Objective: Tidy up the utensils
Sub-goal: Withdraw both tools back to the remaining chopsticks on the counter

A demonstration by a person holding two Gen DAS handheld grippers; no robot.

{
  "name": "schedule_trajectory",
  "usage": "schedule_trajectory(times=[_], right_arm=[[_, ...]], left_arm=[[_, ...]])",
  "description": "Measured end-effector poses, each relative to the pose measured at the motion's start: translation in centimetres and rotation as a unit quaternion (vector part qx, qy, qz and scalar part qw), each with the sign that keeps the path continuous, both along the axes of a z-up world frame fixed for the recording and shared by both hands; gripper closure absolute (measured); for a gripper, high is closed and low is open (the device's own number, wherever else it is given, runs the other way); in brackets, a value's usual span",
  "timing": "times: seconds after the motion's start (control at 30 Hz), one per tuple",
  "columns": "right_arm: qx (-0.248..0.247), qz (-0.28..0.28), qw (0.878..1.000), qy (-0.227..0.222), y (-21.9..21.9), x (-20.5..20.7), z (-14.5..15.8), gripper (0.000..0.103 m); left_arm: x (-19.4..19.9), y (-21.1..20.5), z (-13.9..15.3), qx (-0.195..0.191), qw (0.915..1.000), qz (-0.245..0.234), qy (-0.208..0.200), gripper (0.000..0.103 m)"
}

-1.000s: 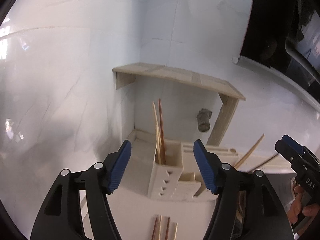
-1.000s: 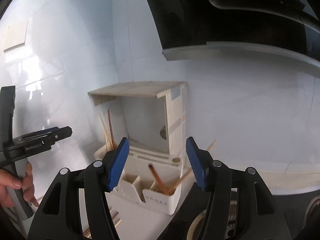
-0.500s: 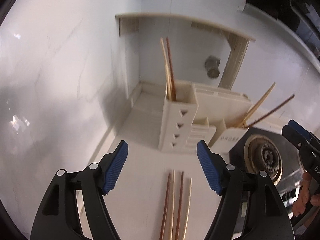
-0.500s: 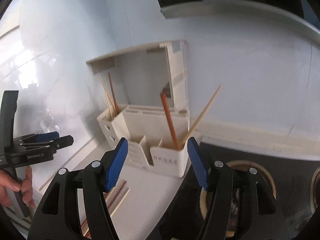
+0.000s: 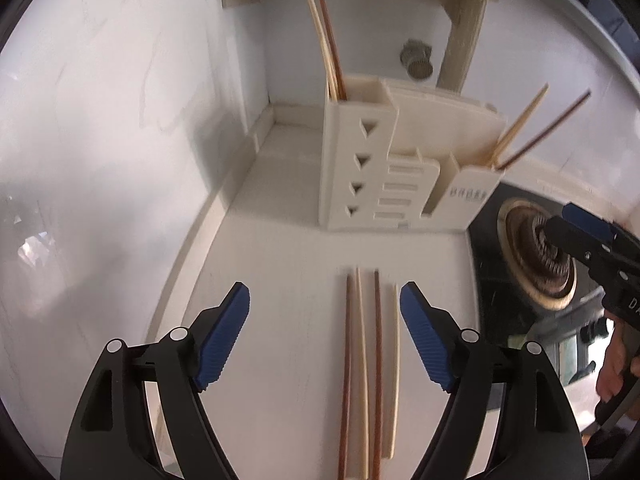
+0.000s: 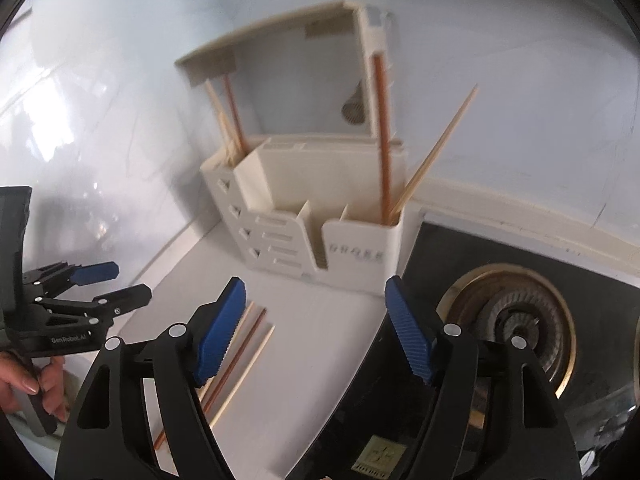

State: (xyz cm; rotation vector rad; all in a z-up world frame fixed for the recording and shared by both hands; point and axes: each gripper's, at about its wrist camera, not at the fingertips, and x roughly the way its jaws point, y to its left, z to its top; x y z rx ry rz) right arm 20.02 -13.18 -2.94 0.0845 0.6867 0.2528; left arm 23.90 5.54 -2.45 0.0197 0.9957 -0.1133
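On the white counter (image 5: 280, 264) in the left wrist view, we've got four chopsticks (image 5: 362, 360) lying side by side, two dark and two pale, right between the spread jaws of the left gripper (image 5: 325, 334). Those jaws have just been opening and nothing's pinched, the sticks just lie under the gap. Behind them stands the cream utensil holder (image 5: 360, 168), with a pale/dark pair in its tall left slot and another pair leaning out of the right front compartment. The right gripper (image 5: 576, 228) pokes in at the right edge over the stove burner (image 5: 536, 264).

Over in the right wrist view, we see the holder's open compartments from the front-right, which the left view hides. The right gripper (image 6: 314, 328) is spread wide too, jaws just been opening, nothing between them. Only three of the loose sticks show here.
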Motion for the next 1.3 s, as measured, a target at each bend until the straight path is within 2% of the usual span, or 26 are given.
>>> schedule_trajectory(times=[0.17,0.5,0.73,0.87,1.1,1.3], right_arm=[[-0.002,0.013,0.999,0.042,1.1,0.0,-1.8,0.028],[-0.003,0.021,0.995,0.096,2.6,0.3,-3.7,0.027],[-0.018,0.027,0.990,0.136,3.7,0.4,-5.1,0.025],[-0.009,0.024,0.987,0.161,3.7,0.5,-6.1,0.025],[-0.020,0.021,0.976,0.215,4.5,1.1,-8.0,0.025],[-0.035,0.016,0.971,0.235,6.0,1.8,-8.5,0.025]], left_arm=[[-0.6,0.4,-1.9,0.004,0.9993,-0.006,0.036,0.026],[-1.0,0.2,-5.1,0.014,0.9945,-0.035,0.097,0.026],[-0.9,0.0,-7.5,0.013,0.9885,-0.049,0.143,0.026],[-0.7,0.2,-8.8,0.018,0.9843,-0.051,0.168,0.026],[-0.8,0.2,-10.6,0.024,0.9787,-0.056,0.196,0.028],[-0.7,0.2,-11.9,0.030,0.9733,-0.065,0.218,0.029]])
